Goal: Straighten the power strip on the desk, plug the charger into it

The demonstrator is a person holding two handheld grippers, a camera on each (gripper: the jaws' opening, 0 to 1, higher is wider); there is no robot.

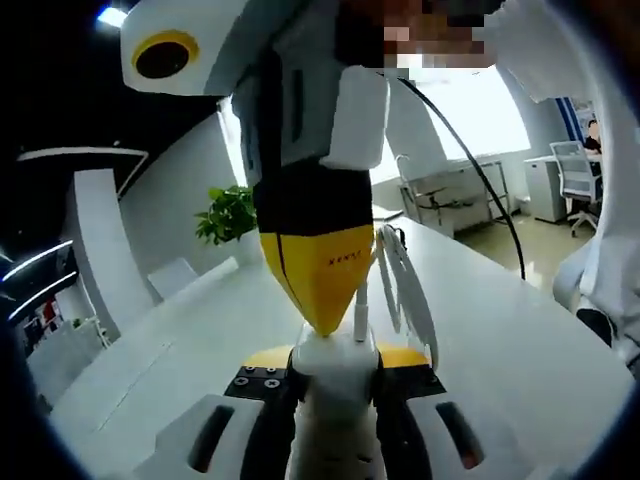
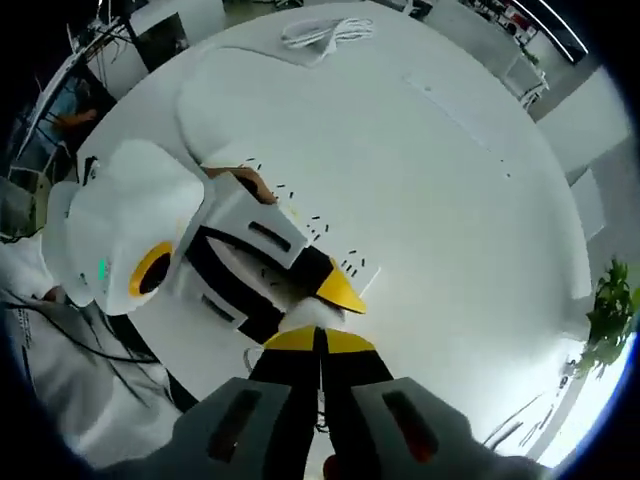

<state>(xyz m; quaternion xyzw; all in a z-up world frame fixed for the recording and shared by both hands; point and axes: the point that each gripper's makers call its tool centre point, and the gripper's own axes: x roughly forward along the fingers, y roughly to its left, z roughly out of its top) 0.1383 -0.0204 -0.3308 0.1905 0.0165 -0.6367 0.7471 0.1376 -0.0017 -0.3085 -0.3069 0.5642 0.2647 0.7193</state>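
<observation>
My left tool [image 1: 335, 385] has its jaws pressed onto a white body, which I take to be the charger [image 1: 335, 365], right at the bottom of the left gripper view. The right tool [image 1: 318, 290] comes down from above in that view, its yellow-tipped jaws meeting the top of the same white piece, so both tools are touching it at once. A loop of white cable [image 1: 400, 280] stands just beside the yellow tip, lifted off the desk [image 1: 520, 340]. In the right gripper view, my right tool [image 2: 320, 345] shows its jaws drawn together with only a thin seam between them, and I cannot tell from here whether anything is pinched in it (the tips are hidden behind the yellow pads). The left tool [image 2: 335, 290] reaches in from the left of that view, with its yellow tip right at my right tool's tip. Beneath both lies the power strip [image 2: 320, 235], a long white bar flat on the desk [image 2: 450, 170], its rows of small dark slots visible past the left tool. It sits near the desk's middle, partly covered by the tools. A coiled white cord [image 2: 325, 32] rests well apart, toward the far edge of the desk. A potted plant [image 1: 228, 215] stands at the desk's far edge in the left gripper view.
</observation>
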